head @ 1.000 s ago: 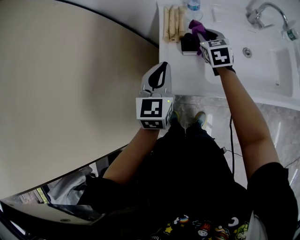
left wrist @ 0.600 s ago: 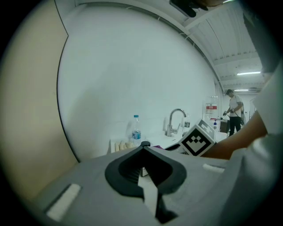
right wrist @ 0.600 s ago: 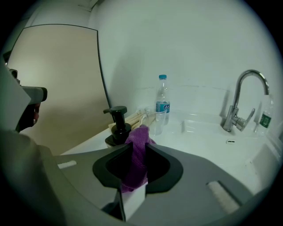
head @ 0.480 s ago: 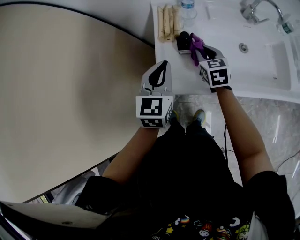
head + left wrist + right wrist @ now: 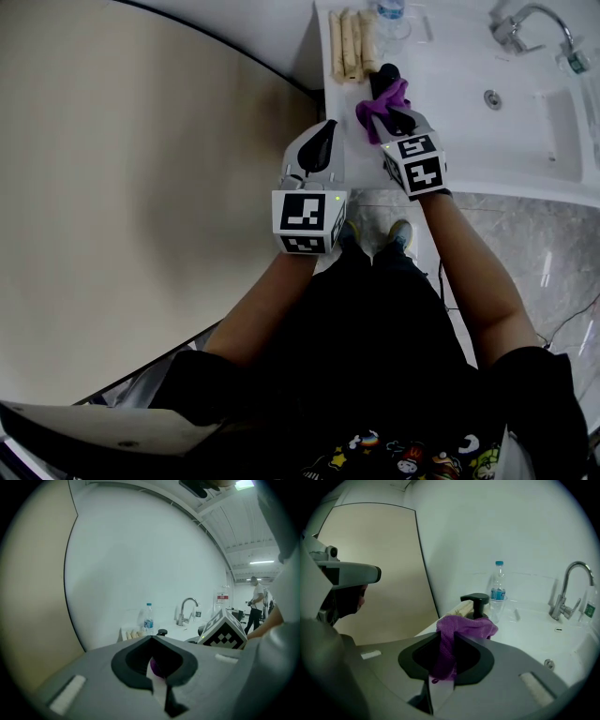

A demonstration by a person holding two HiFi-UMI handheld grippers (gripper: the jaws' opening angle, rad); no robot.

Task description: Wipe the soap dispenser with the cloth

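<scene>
A black soap dispenser [image 5: 386, 74] stands on the white counter [image 5: 441, 56] near its left end. My right gripper [image 5: 391, 111] is shut on a purple cloth [image 5: 379, 101] that hangs just on the near side of the dispenser. From the right gripper view the cloth [image 5: 465, 626] covers the dispenser's body, and only the pump head [image 5: 475, 600] shows above it. Whether the two touch I cannot tell. My left gripper [image 5: 328, 127] hovers off the counter's left front corner, shut and holding nothing. Its own view shows the closed tips [image 5: 152, 638] and the dispenser [image 5: 162, 632] beyond.
Several rolled beige towels [image 5: 351, 42] lie at the counter's far left. A water bottle [image 5: 498, 591] and a clear cup [image 5: 510, 606] stand behind the dispenser. The basin [image 5: 525, 112] and faucet [image 5: 525, 21] are to the right. A beige wall [image 5: 141, 187] lies on the left.
My right gripper has drawn back toward me and to the left with the cloth, from beside the dispenser to its near side. The left gripper has hardly shifted.
</scene>
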